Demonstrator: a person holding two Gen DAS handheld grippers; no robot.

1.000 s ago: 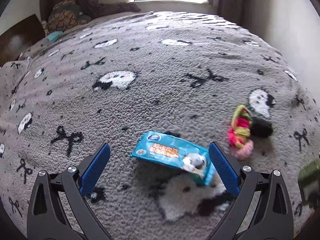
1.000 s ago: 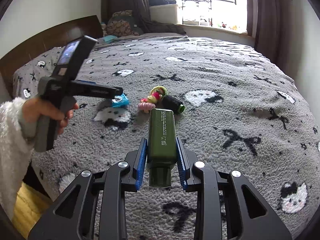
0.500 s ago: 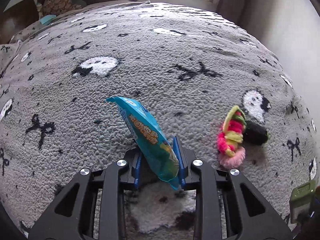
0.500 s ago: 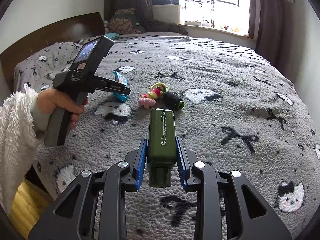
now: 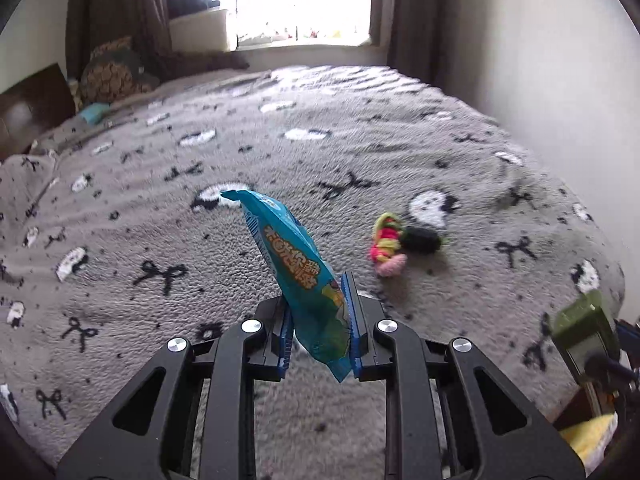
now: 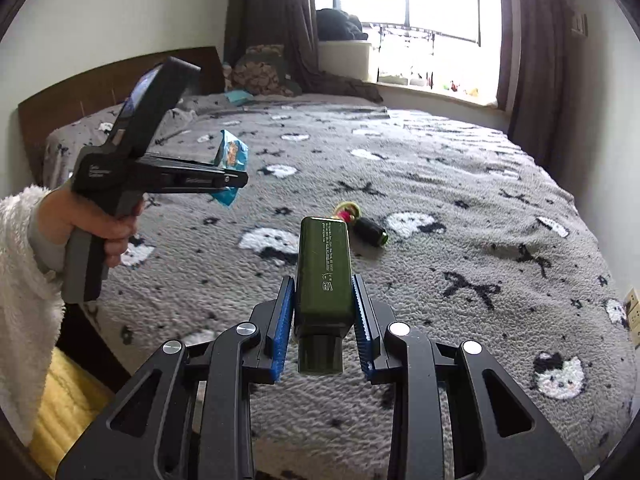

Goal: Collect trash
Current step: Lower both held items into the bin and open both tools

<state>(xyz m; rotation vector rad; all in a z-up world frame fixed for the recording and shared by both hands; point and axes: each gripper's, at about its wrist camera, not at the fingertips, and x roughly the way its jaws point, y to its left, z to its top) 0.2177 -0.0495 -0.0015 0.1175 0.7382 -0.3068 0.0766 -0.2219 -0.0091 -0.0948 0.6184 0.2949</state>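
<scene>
Jaws hide wrapper [image 5: 298,264] base; bottle [image 6: 324,276] cap half-hidden.

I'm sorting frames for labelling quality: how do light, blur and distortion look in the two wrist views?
Left wrist view: the window is blown out white, the bedspread is smeared by motion blur, while the blue snack packet stays fairly sharp. Right wrist view: crisper, the green bottle has readable print, the window glares. Both views bend straight edges and darken at the corners, as a fisheye does.

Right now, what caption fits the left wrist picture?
Left hand-held gripper lifts a blue snack wrapper above the grey bedspread.
</scene>
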